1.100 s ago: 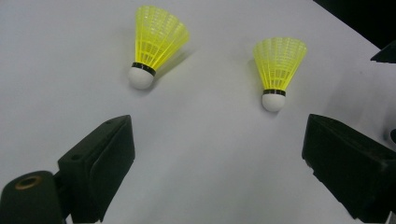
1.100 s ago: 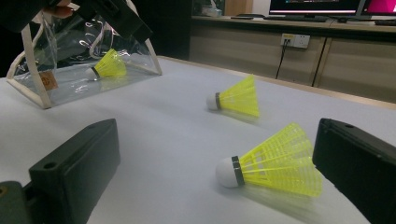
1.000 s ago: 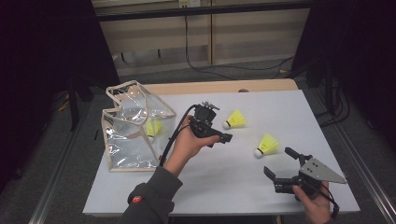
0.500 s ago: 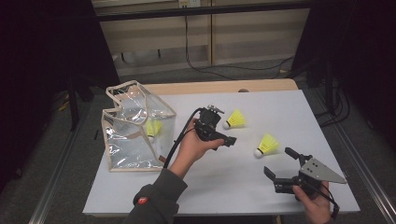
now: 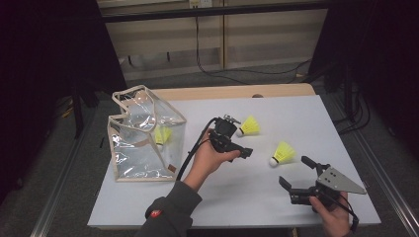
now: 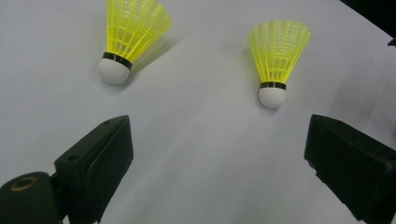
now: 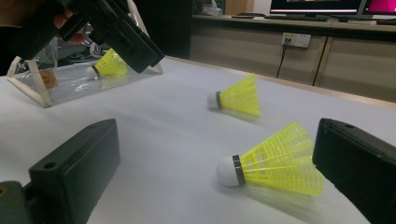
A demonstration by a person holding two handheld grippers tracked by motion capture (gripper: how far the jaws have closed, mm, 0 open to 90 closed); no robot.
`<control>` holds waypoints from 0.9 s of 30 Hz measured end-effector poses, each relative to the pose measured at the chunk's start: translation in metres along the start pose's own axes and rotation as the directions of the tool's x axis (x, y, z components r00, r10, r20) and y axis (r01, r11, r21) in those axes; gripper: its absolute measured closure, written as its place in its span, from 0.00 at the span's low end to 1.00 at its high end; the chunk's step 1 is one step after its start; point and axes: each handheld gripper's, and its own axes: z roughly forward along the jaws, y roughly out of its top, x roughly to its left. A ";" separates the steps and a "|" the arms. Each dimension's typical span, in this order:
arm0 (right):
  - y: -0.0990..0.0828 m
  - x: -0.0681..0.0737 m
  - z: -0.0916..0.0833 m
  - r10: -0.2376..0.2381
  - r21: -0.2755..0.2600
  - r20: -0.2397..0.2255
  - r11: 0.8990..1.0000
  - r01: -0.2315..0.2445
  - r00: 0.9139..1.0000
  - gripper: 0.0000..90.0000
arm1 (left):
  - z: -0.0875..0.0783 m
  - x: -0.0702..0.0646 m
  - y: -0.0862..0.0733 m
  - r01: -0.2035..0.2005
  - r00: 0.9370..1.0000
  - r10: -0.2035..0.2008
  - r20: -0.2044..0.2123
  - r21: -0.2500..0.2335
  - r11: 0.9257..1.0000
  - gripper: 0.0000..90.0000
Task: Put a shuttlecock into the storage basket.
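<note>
Two yellow shuttlecocks lie on the white table (image 5: 222,197), one at the centre (image 5: 248,127) and one nearer the right (image 5: 280,153). A third shuttlecock (image 5: 162,134) sits inside the clear bag (image 5: 143,148) at the left. My left gripper (image 5: 237,138) hovers open just left of the two loose ones; in its own view they lie ahead, the left one (image 6: 130,32) and the right one (image 6: 278,51). My right gripper (image 5: 295,171) rests open near the front right. The nearer shuttlecock (image 7: 275,163) lies just ahead of its jaws, the other (image 7: 236,98) farther off.
The clear bag (image 7: 70,79) stands open at the table's left, with beige trim. A wooden strip (image 5: 237,92) runs along the far table edge. My left gripper (image 7: 116,32) hangs in the air at the upper left of the right gripper view.
My left gripper has drifted a little to the right and toward the near side, closer to the two loose shuttlecocks. The right gripper has stayed where it was.
</note>
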 end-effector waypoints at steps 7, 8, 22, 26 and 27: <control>0.000 0.000 0.000 0.001 0.002 0.000 1.000 -0.001 1.000 0.01 | 0.004 -0.002 0.000 -0.012 1.000 0.012 0.001 -0.002 1.000 0.09; 0.000 0.000 0.000 0.003 0.003 0.000 1.000 -0.003 1.000 0.01 | 0.005 -0.003 -0.001 -0.011 1.000 0.011 -0.003 -0.004 1.000 0.09; 0.000 0.000 0.000 0.003 -0.002 -0.002 1.000 -0.003 1.000 0.01 | 0.020 -0.008 -0.003 -0.013 1.000 0.013 0.002 -0.001 1.000 0.09; 0.000 0.000 -0.001 0.002 -0.001 -0.003 1.000 -0.002 1.000 0.01 | 0.024 -0.009 -0.005 -0.014 1.000 0.014 0.002 0.007 1.000 0.09; 0.000 0.000 0.000 0.002 -0.001 -0.003 1.000 -0.002 1.000 0.01 | 0.025 -0.009 -0.005 -0.018 1.000 0.018 0.000 0.004 1.000 0.09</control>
